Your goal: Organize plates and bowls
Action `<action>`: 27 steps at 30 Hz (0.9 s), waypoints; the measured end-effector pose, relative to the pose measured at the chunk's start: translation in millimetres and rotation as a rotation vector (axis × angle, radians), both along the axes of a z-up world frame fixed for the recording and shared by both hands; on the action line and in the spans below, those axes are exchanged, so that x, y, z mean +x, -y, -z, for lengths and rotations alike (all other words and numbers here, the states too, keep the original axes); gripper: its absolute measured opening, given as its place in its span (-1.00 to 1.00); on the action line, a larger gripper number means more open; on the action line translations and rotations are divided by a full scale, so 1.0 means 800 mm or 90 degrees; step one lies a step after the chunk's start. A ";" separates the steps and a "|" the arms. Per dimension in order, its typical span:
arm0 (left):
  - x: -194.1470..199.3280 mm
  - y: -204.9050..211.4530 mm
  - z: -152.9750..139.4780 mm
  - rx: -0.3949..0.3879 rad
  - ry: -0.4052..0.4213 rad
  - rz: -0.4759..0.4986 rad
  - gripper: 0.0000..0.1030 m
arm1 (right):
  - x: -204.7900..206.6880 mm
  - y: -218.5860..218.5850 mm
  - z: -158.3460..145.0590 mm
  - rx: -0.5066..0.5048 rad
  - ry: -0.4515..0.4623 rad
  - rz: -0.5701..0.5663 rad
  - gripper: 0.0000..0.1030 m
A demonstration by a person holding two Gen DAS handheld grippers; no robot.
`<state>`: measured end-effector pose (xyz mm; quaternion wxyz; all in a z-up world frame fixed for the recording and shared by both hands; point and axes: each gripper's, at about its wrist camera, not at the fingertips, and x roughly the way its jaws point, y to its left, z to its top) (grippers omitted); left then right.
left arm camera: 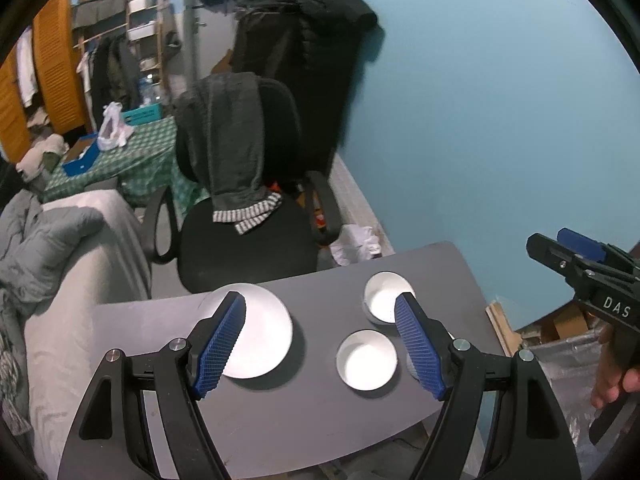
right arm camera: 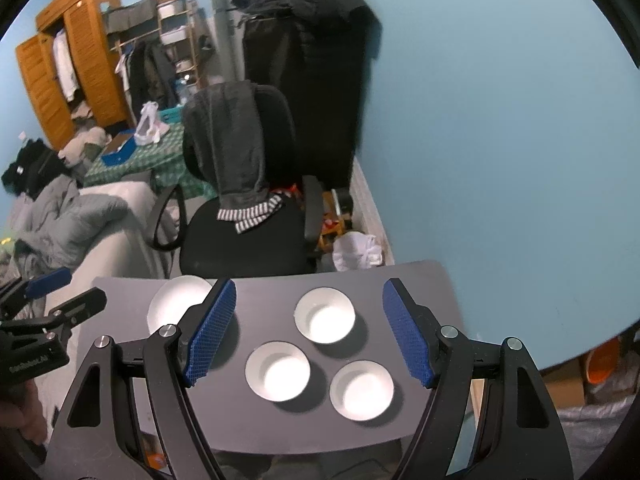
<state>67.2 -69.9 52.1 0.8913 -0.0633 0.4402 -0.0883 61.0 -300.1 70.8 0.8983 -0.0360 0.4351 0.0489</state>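
Both grippers hang above the small grey table [right arm camera: 276, 432], angled down at it, nothing between the jaws. Left gripper [left arm camera: 320, 344]: jaws spread wide, empty, blue pads well clear of the crockery below. Right gripper [right arm camera: 308, 328]: same, released and empty.

Task items all sit on the tabletop, apart from each other. White plate [left arm camera: 260, 332] at the left side. Three white bowls to the right of it: far bowl [right arm camera: 325, 314], near-left bowl [right arm camera: 277, 371], near-right bowl [right arm camera: 362, 389]. No two bowls touch in the right wrist view; none are nested yet. The left wrist view shows only two bowls clearly, w/ the third mostly hidden behind its right finger.

Step in hand, as I read it: pre-grasp, picking a first piece. Nothing stacked so far, so the task looks to be at the start.

Next move prob calls for dropping one gripper onto a bowl rim, one finger inside and one outside the wall, then lifting and nesting it into a neighbour. Right gripper is better placed over the bowls; left sits nearer the plate. The plate lies flat, so it would need a rim pinch at a shallow angle.

Beyond the table: black office chair [right arm camera: 248, 240] w/ a grey garment over its back, blue wall.
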 end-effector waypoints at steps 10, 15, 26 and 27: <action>0.011 0.028 -0.004 -0.005 0.002 0.067 0.52 | -0.017 0.028 -0.003 0.002 0.006 0.058 0.46; 0.017 0.039 0.002 -0.014 -0.017 0.092 0.52 | -0.019 0.040 0.000 0.003 0.000 0.082 0.46; 0.032 0.072 0.019 -0.028 -0.055 0.141 0.52 | -0.017 0.071 0.018 0.004 -0.031 0.124 0.46; 0.033 0.074 0.020 -0.027 -0.059 0.143 0.52 | -0.017 0.072 0.020 0.005 -0.034 0.124 0.46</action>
